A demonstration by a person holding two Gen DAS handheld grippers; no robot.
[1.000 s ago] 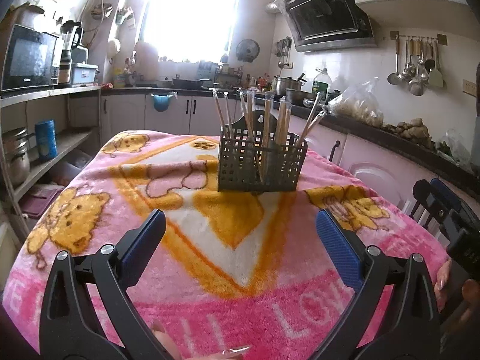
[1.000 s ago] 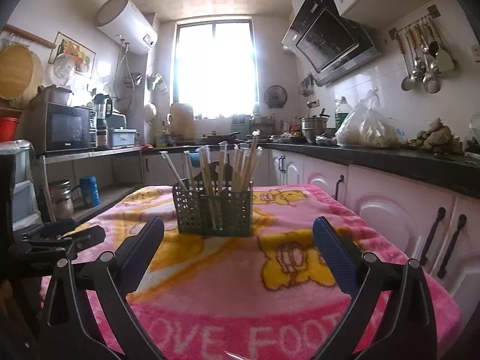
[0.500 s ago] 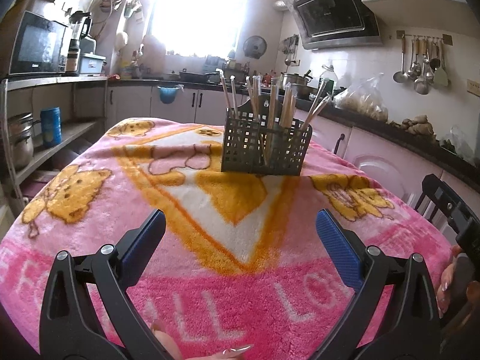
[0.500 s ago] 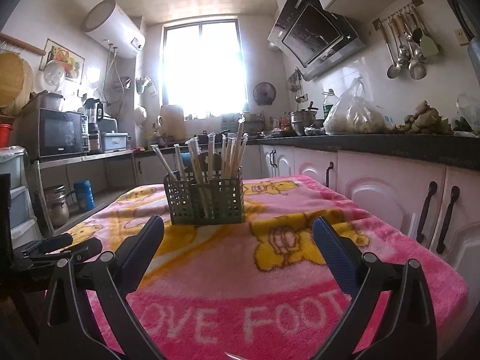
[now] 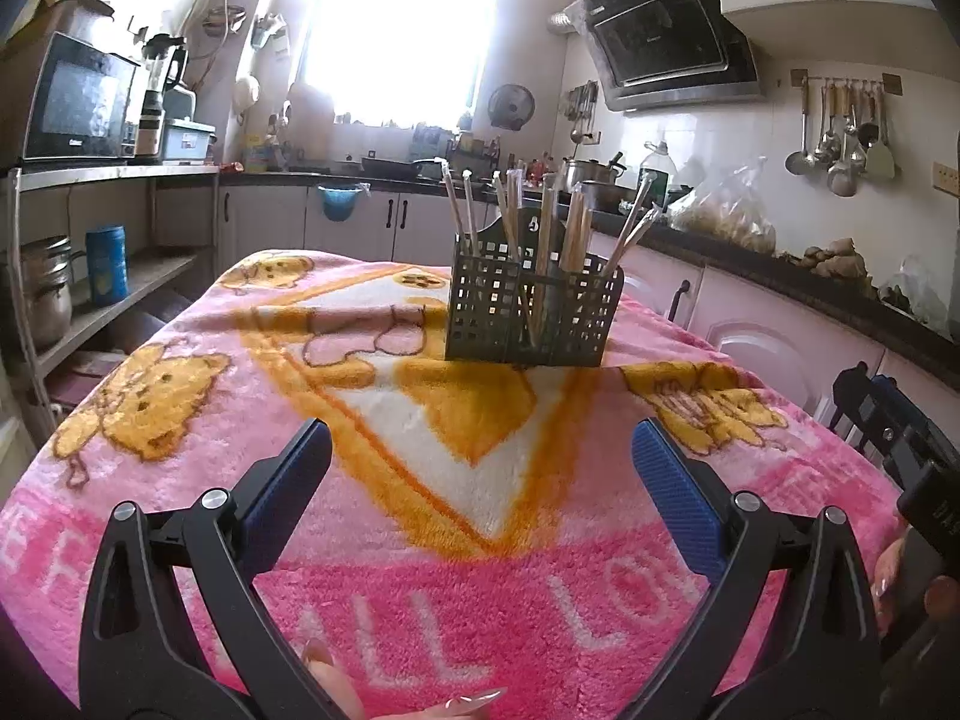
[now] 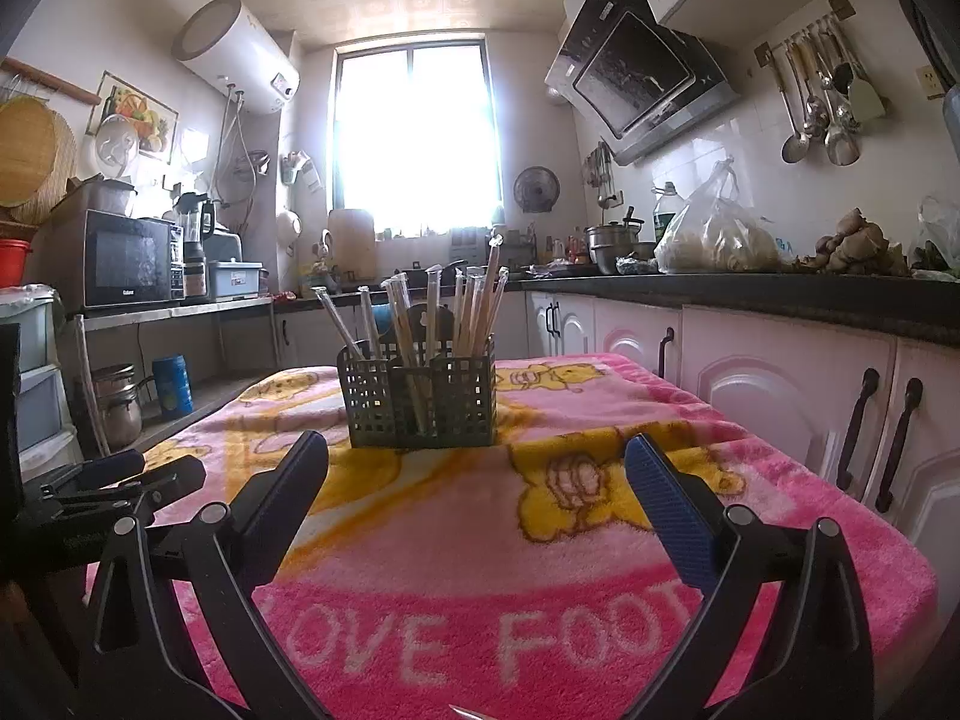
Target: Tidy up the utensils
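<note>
Both claws, left (image 5: 480, 468) and right (image 6: 477, 468), stay spread and empty, now a little closer to the caddy (image 5: 531, 315) mid-frame on the blanket (image 5: 420, 570), its chopsticks (image 5: 543, 222) already standing inside, nothing loose.

One mesh utensil caddy (image 5: 531, 306), about ten wrapped chopstick pairs (image 5: 543, 240), one pink blanket (image 5: 420, 570), two grippers (image 5: 480, 456)
</note>
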